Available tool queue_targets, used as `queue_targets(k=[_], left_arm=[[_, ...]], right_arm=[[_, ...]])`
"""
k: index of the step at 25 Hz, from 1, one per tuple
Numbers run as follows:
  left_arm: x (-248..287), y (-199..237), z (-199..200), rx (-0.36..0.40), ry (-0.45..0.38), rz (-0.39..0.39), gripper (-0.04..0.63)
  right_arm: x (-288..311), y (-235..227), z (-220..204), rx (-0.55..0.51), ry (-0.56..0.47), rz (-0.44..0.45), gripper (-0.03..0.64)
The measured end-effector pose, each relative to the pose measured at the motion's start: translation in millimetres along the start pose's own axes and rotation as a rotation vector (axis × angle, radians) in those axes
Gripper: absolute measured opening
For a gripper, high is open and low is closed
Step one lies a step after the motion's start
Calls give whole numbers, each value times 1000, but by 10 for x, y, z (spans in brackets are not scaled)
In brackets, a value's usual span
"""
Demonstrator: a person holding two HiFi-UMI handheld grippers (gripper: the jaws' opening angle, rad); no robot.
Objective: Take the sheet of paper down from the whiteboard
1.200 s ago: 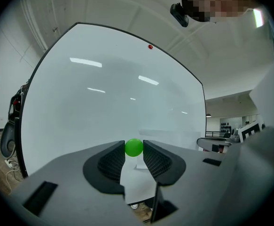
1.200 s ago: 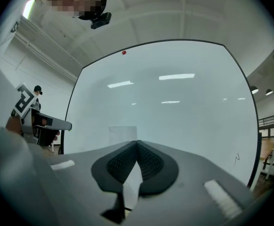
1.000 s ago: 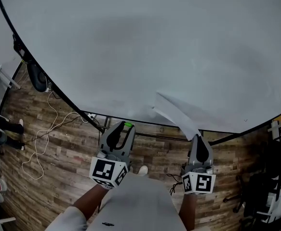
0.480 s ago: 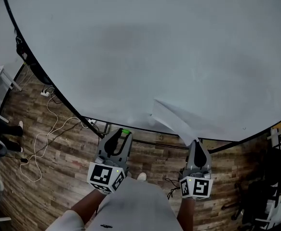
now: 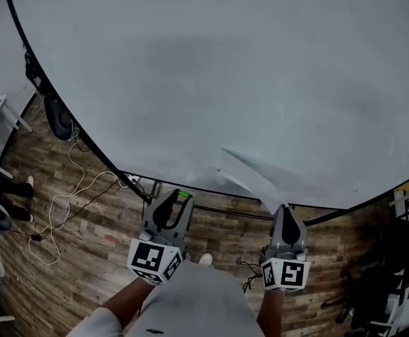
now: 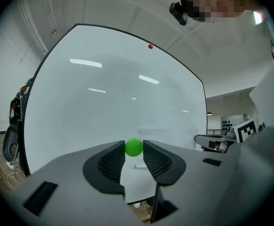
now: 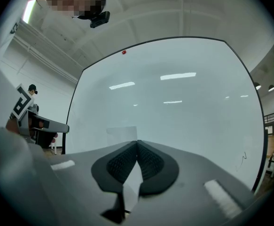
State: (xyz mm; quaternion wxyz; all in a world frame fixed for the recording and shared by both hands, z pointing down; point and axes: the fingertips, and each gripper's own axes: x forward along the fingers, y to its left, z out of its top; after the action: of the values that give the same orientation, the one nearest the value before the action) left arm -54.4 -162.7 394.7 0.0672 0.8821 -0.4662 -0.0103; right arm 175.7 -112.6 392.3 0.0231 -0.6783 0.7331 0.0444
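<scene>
One huge whiteboard (image 5: 225, 69) fills most of the head view, with wooden floor (image 5: 85, 251) below its bottom edge and a pale cable (image 5: 64, 202) looping over the planks at the left. Next, the sheet of paper (image 5: 257, 177): its far edge sits low against the board, and it slopes out towards the person. Its near end is in the right gripper (image 5: 286, 210), jaws clenched flat on it. Over to the left gripper (image 5: 178, 198), level and facing the board, and it's pinching a small green ball (image 6: 134, 147) right at its tips.
</scene>
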Motion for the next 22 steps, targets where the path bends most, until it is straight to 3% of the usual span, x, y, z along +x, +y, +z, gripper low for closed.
queue_targets(k=[22], left_arm=[[43,-56,-19,4,5,8,121]], right_arm=[[74,-7,54,4,-13,28,11]])
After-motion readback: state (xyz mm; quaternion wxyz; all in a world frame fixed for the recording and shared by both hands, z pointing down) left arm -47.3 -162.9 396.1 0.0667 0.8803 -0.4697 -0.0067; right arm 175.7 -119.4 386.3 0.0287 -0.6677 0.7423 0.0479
